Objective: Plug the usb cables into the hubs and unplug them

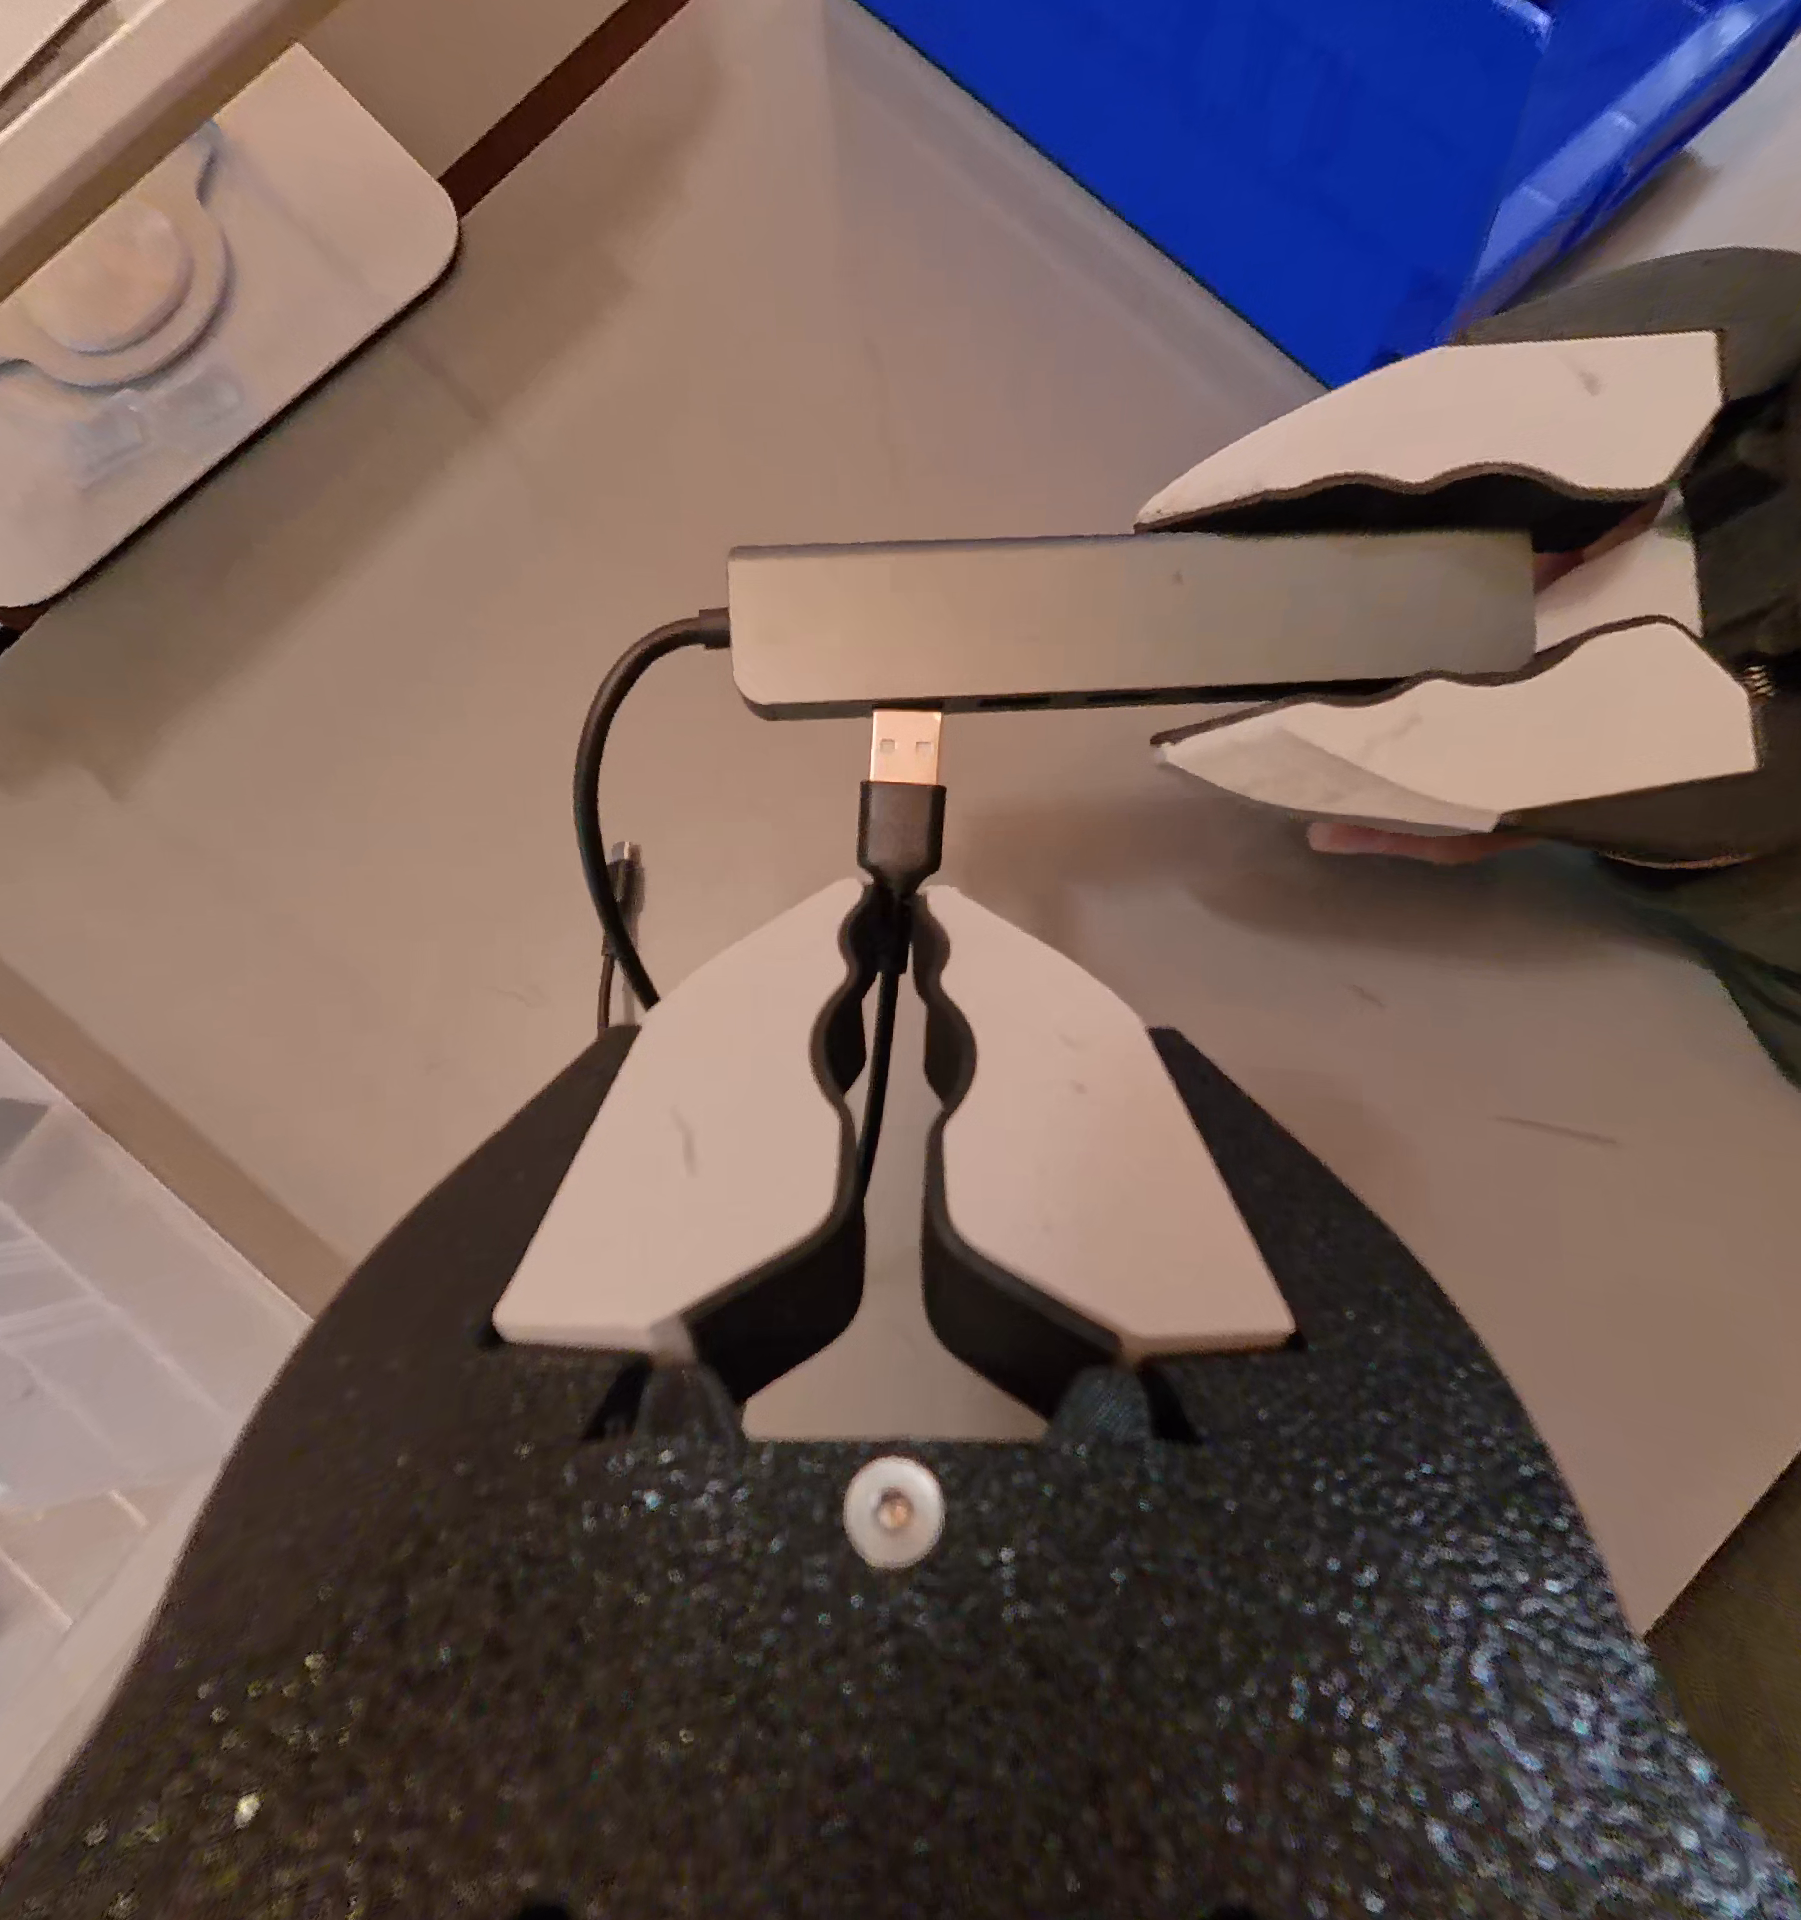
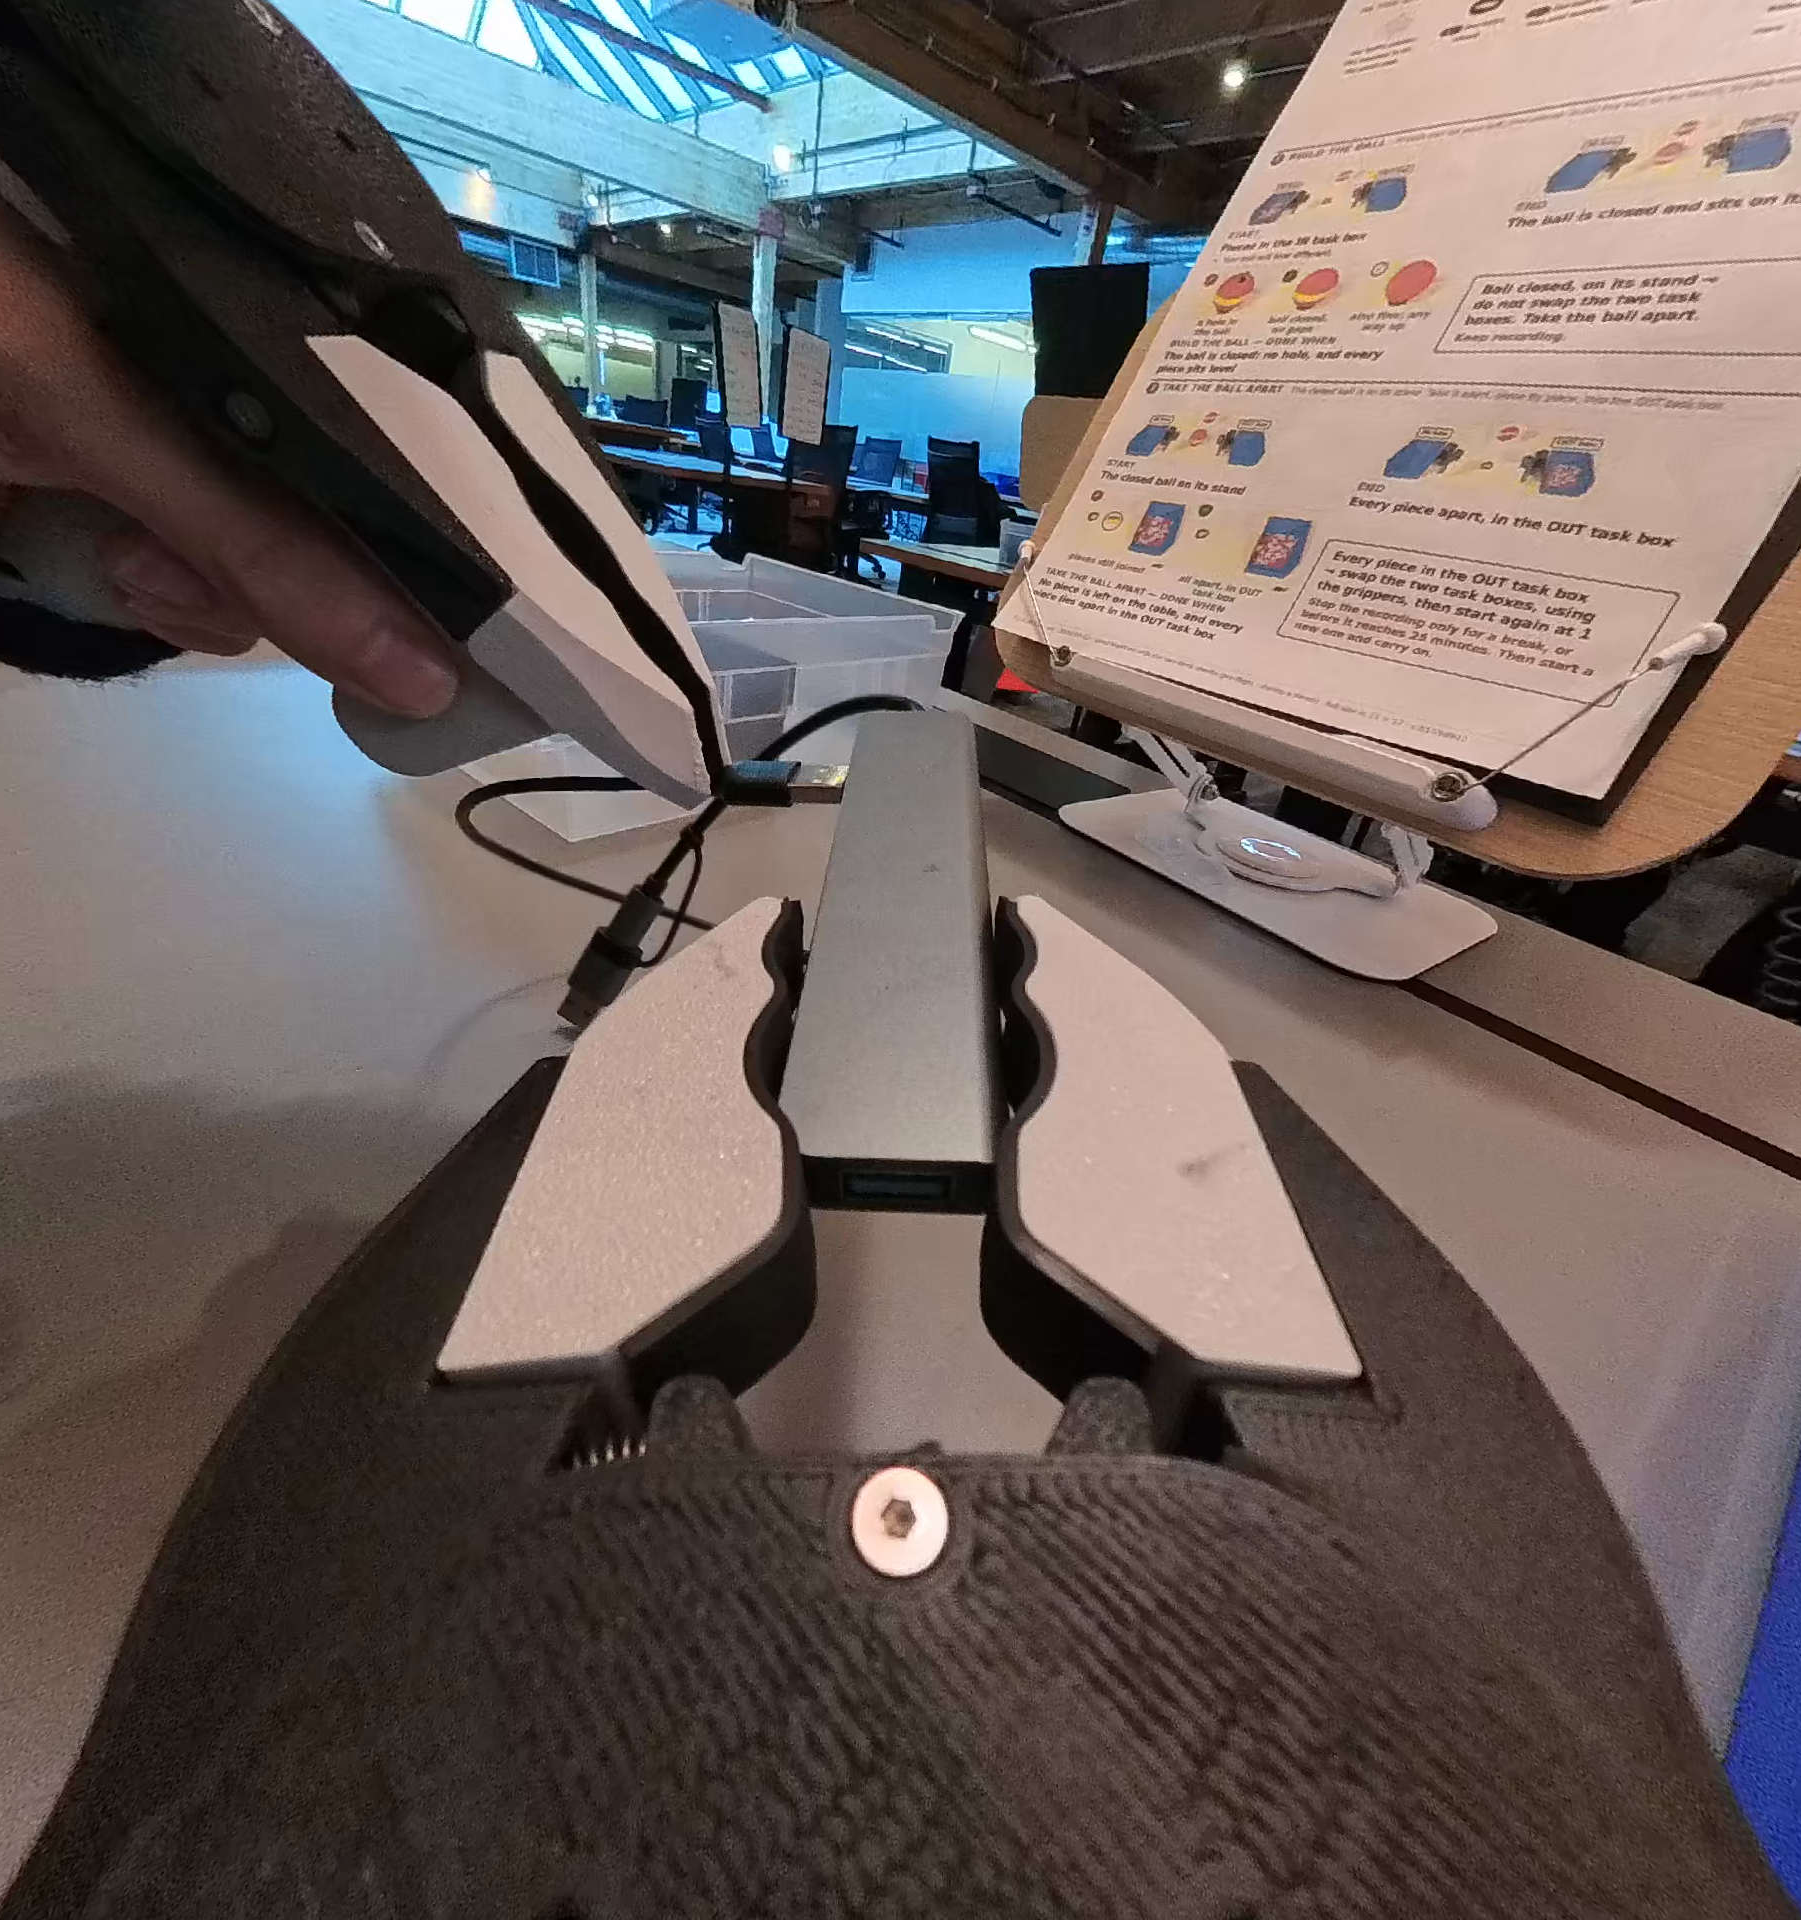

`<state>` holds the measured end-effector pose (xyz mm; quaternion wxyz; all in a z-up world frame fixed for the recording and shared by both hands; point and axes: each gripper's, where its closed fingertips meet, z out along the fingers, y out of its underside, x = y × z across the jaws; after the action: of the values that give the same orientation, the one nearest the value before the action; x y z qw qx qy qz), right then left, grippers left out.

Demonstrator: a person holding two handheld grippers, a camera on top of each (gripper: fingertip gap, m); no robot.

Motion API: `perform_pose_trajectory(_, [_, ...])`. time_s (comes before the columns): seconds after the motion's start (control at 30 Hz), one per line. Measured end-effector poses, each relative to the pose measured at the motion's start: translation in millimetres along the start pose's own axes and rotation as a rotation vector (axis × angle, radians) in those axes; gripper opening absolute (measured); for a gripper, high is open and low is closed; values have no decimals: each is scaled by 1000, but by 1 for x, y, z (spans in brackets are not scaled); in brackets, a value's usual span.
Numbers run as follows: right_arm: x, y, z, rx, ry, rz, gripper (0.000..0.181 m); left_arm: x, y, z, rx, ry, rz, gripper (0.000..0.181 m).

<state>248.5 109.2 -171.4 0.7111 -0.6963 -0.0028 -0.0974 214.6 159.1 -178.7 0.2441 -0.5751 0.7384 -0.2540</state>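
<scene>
The left gripper [image 1: 888, 896] is pinched narrow on the black cable just behind a USB-A plug [image 1: 905, 764], and the plug's metal tip sits at a port on the long edge of the grey USB hub [image 1: 1078, 621], only partly in, with most of the shell still showing. The right gripper [image 2: 896, 935] clamps the hub by its far end, its two white fingers pressed against the hub's flat sides, holding the bar lifted above the grey counter [image 1: 376, 748]. From the right wrist view, the hub runs straight away from the camera, an open port facing back at its near end, and the left gripper [image 2: 714, 774] comes in from the left with a person's hand [image 2: 200, 540] on it. The hub's own short black lead [image 1: 605, 769] curls down from its other end, and its small connector hangs loose beside the counter surface. A blue bin [image 1: 1291, 156] stands behind, and a document stand [image 2: 1280, 894] with a printed sheet rests on the counter.
</scene>
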Motion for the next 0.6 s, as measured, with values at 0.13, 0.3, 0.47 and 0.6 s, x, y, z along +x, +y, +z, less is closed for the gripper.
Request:
perform_pose_trajectory(0.13, [1,0,0,4,6,6,36,-4,-3,-2,10,-29,-13,4])
perform_pose_trajectory(0.3, [3,0,0,-2,22,3,36,-1,-4,0,-2,-24,3,4])
perform_pose_trajectory(0.47, [2,0,0,3,20,5,36,0,-8,1,-5,-25,10,4])
perform_pose_trajectory(0.6, [7,-3,0,17,36,47,36,0,-15,0,36,-39,12,4])
